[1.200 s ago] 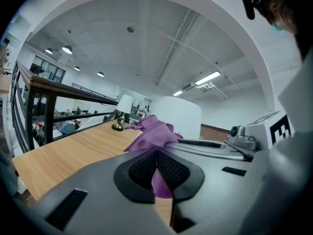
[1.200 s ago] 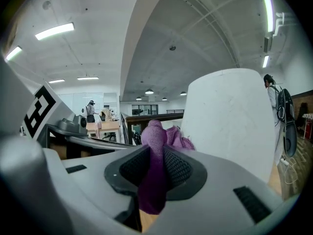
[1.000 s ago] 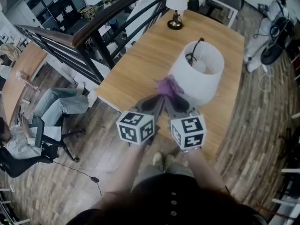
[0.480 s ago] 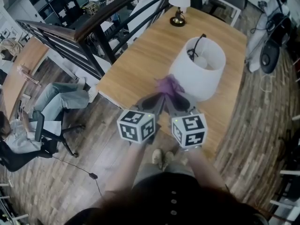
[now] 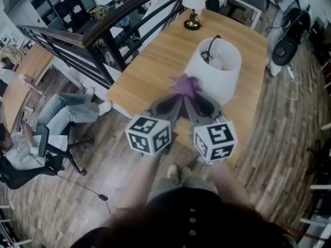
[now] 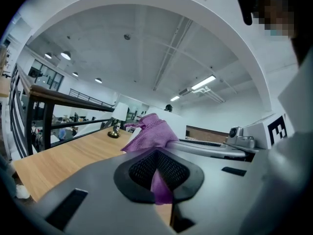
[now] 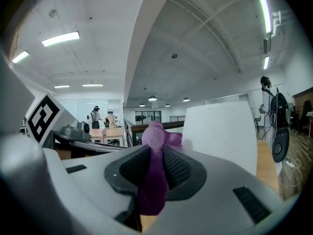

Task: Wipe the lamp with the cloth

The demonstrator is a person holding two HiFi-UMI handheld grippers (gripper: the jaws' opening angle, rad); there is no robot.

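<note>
Fingers (image 6: 140, 172) of the left gripper (image 6: 157, 175) are clamped on one part of the purple cloth (image 6: 149, 132), and those of the right gripper (image 7: 155, 173) are clamped on another part. The cloth is held bunched between both grippers, just beside the white shade of the lamp (image 5: 216, 71), which stands on the wooden table (image 5: 150, 71).

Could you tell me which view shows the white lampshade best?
The head view: the whole lampshade shows from above. The right gripper view shows only its side behind the cloth; in the left gripper view the cloth hides most of it.
</note>
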